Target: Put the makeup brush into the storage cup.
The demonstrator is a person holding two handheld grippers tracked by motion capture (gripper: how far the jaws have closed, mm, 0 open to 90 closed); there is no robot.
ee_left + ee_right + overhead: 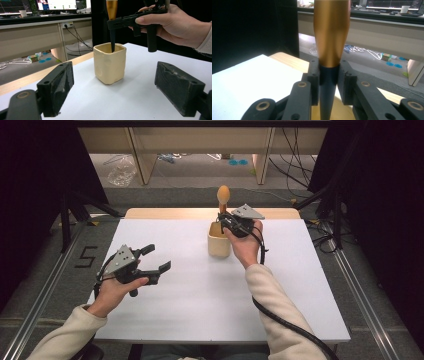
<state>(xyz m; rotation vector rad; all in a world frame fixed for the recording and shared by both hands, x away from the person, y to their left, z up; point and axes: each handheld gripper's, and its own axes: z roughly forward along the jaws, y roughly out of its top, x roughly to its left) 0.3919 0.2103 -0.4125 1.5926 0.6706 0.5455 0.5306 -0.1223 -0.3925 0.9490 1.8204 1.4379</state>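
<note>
Nearest the high camera: two forearms in pale sleeves, entering from the near edge of the white table (200,310). Left gripper (155,258) held over the near-left part of the table, jaws spread wide with nothing between the pads, aimed toward the cup (110,62) and well apart from it. Right gripper (226,220) held at the far centre, directly above the cup's mouth, jaws closed firmly on the dark shaft of an upright tool (331,37) just below its orange-brown handle. Lower tip of the tool already inside the cup, close to the rim's far side as seen from the left gripper view; contact with the cup floor cannot be told. Cup standing upright on the table, unsupported by either gripper. Likely faults from here: release before the tip reaches the bottom, giving a drop and a knock against the wall; sideways drift of the right hand, levering the tool against the rim and tipping or sliding the light cup; top-heavy handle leaning on one side after release and overturning the cup; jaws catching the flared handle on withdrawal and lifting the tool out again. No steadying available from the left gripper at its present stand-off. Count: one cup, one tool, one table, two grippers, two hands.
</note>
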